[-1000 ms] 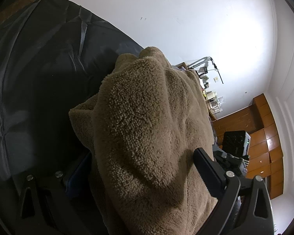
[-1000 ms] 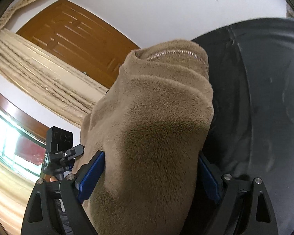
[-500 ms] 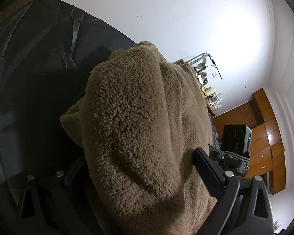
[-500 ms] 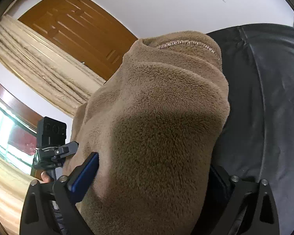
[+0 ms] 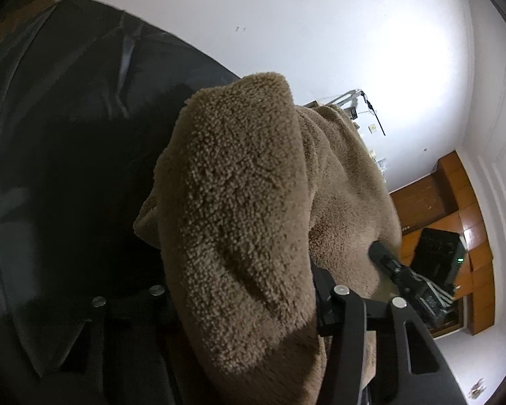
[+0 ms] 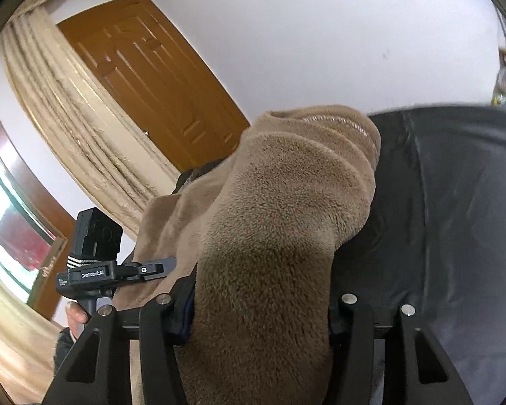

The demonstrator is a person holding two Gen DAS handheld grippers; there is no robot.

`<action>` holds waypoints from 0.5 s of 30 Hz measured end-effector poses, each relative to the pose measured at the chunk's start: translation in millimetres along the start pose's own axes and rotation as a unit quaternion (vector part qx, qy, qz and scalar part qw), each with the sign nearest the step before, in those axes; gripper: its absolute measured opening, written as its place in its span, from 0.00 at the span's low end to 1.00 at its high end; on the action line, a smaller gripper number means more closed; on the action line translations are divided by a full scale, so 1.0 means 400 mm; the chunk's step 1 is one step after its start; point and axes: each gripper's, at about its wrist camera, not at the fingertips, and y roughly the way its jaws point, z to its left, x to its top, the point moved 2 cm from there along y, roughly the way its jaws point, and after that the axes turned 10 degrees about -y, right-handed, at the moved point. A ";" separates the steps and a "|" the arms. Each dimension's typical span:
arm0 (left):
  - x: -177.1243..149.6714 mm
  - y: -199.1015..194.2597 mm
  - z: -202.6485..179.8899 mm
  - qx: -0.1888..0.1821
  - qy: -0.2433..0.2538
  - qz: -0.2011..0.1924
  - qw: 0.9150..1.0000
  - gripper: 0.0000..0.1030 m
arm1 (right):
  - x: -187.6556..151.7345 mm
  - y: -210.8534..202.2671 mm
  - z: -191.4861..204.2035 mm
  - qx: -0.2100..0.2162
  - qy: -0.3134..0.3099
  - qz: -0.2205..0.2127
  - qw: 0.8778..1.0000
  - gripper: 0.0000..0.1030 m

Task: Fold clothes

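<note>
Blocking both views, brown fleece (image 5: 246, 209) overhangs dark sheet (image 6: 455, 202).

Garment (image 5: 246, 202): brown fleece cloth, nubbly and matt; pile finer and softer-looking in right wrist view (image 6: 280, 209). Sheet (image 5: 67, 118) under it: dark grey cloth, smooth, faint sheen, creased. Left gripper (image 5: 239, 307) and right gripper (image 6: 259, 314): matt black plastic with shiny metal screw heads. Door (image 6: 151, 77): orange-brown wood, semi-gloss. Curtain (image 6: 67, 108): beige cloth, pleated. Wall (image 5: 320, 33): white, matt.
</note>
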 end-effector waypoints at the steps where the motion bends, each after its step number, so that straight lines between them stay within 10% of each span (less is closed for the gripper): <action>1: -0.005 0.004 -0.015 0.002 0.008 0.001 1.000 0.56 | -0.001 -0.019 0.000 -0.006 -0.003 -0.004 1.000 0.54; 15: -0.179 0.136 -0.326 0.013 0.131 0.039 0.990 0.56 | -0.091 -0.370 -0.076 -0.088 -0.001 -0.057 0.995 0.53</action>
